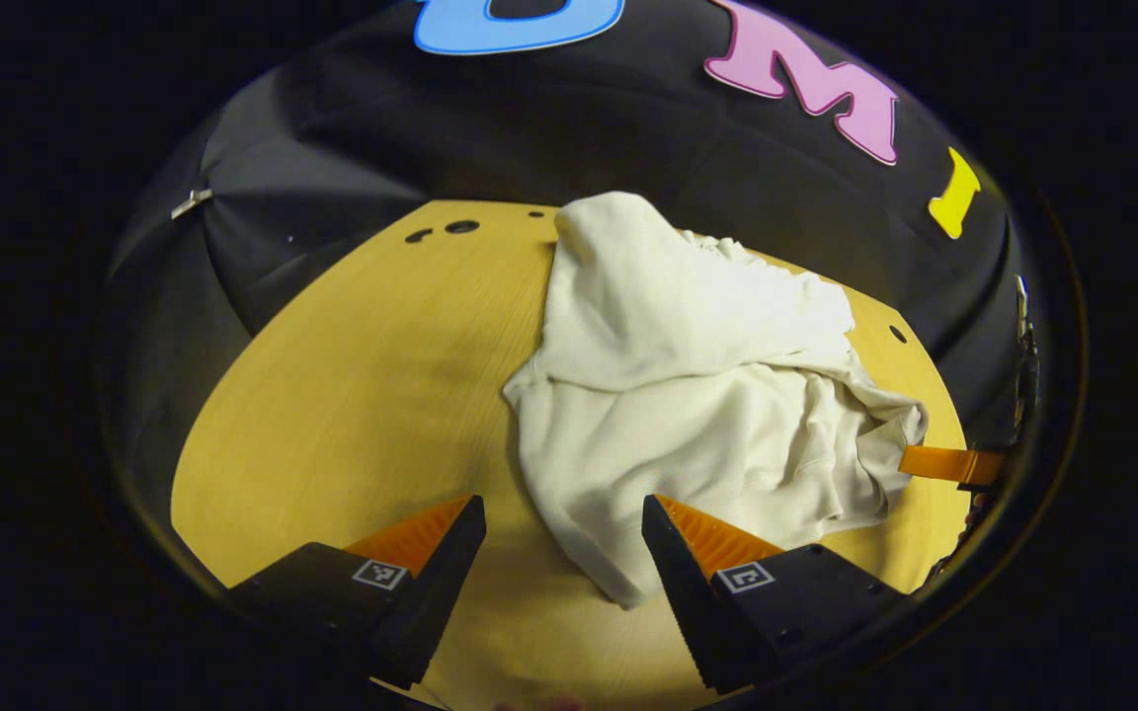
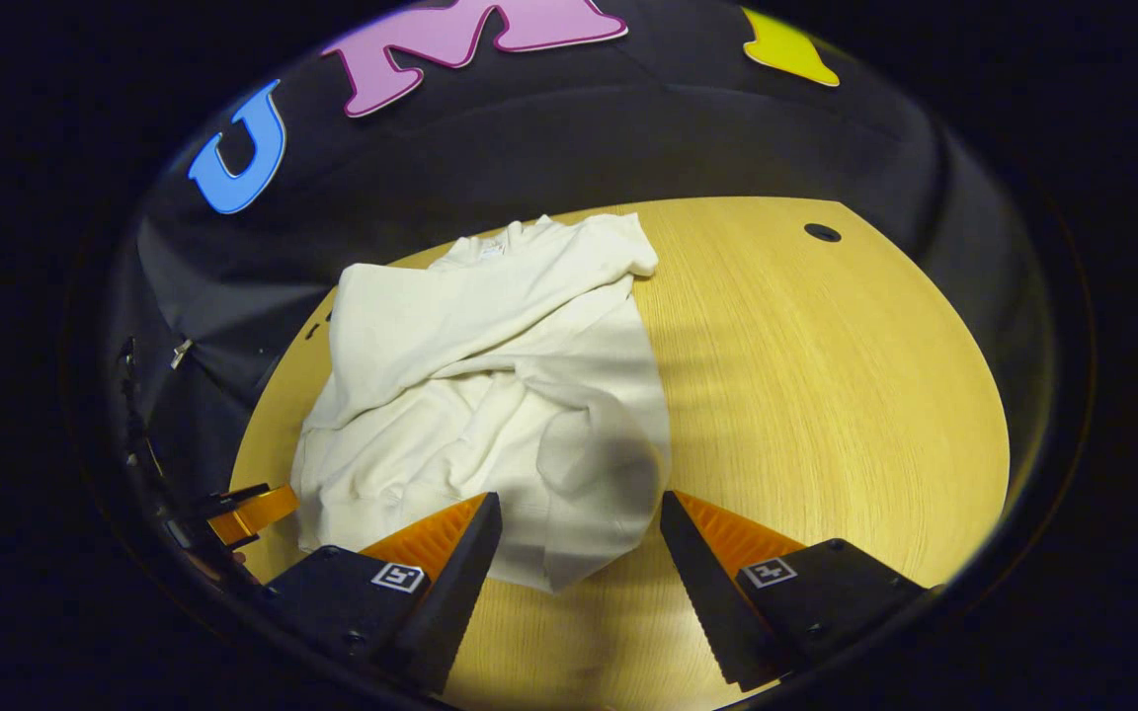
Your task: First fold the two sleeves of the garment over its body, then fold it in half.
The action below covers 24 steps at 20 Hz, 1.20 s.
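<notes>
White garment (image 1: 688,395) lay rumpled mid-table (image 1: 352,395), sleeves already across body; looked soft, light, floppy, likely to slip. Both tongs, left (image 1: 561,553) and right (image 2: 579,548), spread, holding nothing; best pinch hem corners at 6 o'clock

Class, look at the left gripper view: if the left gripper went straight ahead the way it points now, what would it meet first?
Most likely the near hem of the white garment, whose lowest corner lies between the open fingers of the left gripper on the wooden table. Its height above the cloth is unclear.
</notes>
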Available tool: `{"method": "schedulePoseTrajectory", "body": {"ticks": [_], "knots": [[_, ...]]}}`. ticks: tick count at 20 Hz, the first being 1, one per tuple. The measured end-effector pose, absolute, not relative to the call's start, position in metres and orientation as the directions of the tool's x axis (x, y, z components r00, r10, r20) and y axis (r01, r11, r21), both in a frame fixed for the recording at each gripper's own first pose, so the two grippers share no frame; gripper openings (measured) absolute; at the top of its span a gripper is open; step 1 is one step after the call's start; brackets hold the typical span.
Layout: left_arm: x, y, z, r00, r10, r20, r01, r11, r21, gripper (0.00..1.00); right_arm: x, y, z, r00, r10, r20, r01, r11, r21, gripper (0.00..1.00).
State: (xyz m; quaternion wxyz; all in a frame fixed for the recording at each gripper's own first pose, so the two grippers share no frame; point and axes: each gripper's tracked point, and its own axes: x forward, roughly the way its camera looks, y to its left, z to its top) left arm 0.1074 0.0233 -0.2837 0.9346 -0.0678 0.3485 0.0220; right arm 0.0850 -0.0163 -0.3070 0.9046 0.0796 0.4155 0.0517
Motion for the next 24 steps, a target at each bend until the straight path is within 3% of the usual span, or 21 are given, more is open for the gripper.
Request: {"method": "schedulePoseTrajectory", "body": {"ticks": [4, 10, 12, 13, 14, 16, 17, 18, 19, 20, 21, 22, 24], "knots": [[0.105, 0.016, -0.306, 0.726, -0.017, -0.688, -0.111, 0.984, -0.141, 0.98, 0.088, -0.016, -0.323, 0.629, 0.14, -0.764, -0.024, 0.987, 0.16, 0.99], [0.113, 0.011, -0.312, 0.716, 0.039, -0.697, -0.051, 0.999, 0.003, 1.0, 0.091, -0.01, -0.338, 0.612, 0.108, -0.783, 0.0, 0.991, 0.137, 0.99], [0.114, 0.003, -0.311, 0.725, 0.019, -0.688, -0.024, 1.0, 0.003, 0.94, 0.092, -0.015, -0.34, 0.614, 0.077, -0.785, 0.002, 0.995, 0.099, 0.99], [0.115, 0.001, -0.311, 0.731, 0.018, -0.682, -0.021, 1.0, 0.003, 0.87, 0.094, -0.021, -0.339, 0.622, 0.051, -0.782, 0.012, 0.997, 0.074, 0.92], [0.115, -0.003, -0.313, 0.733, 0.013, -0.681, -0.015, 1.0, 0.003, 0.8, 0.094, -0.022, -0.342, 0.614, 0.039, -0.788, 0.03, 0.997, 0.073, 0.77], [0.115, -0.013, -0.312, 0.739, -0.004, -0.674, 0.005, 1.0, 0.001, 0.58, 0.094, -0.027, -0.343, 0.6, 0.022, -0.8, 0.057, 0.996, 0.07, 0.69], [0.116, -0.016, -0.314, 0.742, -0.003, -0.671, 0.014, 1.0, 0.012, 0.46, 0.096, -0.026, -0.342, 0.599, 0.021, -0.801, 0.067, 0.995, 0.076, 0.47], [0.115, -0.019, -0.312, 0.746, -0.01, -0.666, 0.026, 1.0, 0.014, 0.39, 0.095, -0.025, -0.343, 0.594, 0.027, -0.804, 0.062, 0.995, 0.079, 0.47], [0.115, -0.021, -0.312, 0.745, -0.002, -0.667, 0.024, 0.999, 0.024, 0.25, 0.096, -0.024, -0.343, 0.591, 0.026, -0.806, 0.066, 0.995, 0.081, 0.46], [0.114, -0.022, -0.311, 0.75, 0.003, -0.662, 0.025, 0.999, 0.032, 0.2, 0.097, -0.023, -0.343, 0.595, 0.031, -0.803, 0.059, 0.995, 0.082, 0.25], [0.116, -0.022, -0.312, 0.753, 0.005, -0.658, 0.024, 0.999, 0.036, 0.13, 0.096, -0.021, -0.343, 0.601, 0.038, -0.798, 0.042, 0.996, 0.08, 0.24], [0.116, -0.023, -0.311, 0.756, 0.005, -0.655, 0.024, 0.999, 0.035, 0.1, 0.095, -0.017, -0.343, 0.605, 0.068, -0.793, 0.01, 0.996, 0.093, 0.15], [0.113, -0.025, -0.31, 0.747, -0.005, -0.665, 0.026, 0.999, 0.022, 0.07, 0.093, -0.012, -0.343, 0.597, 0.129, -0.792, -0.029, 0.99, 0.139, 0.08]]}}
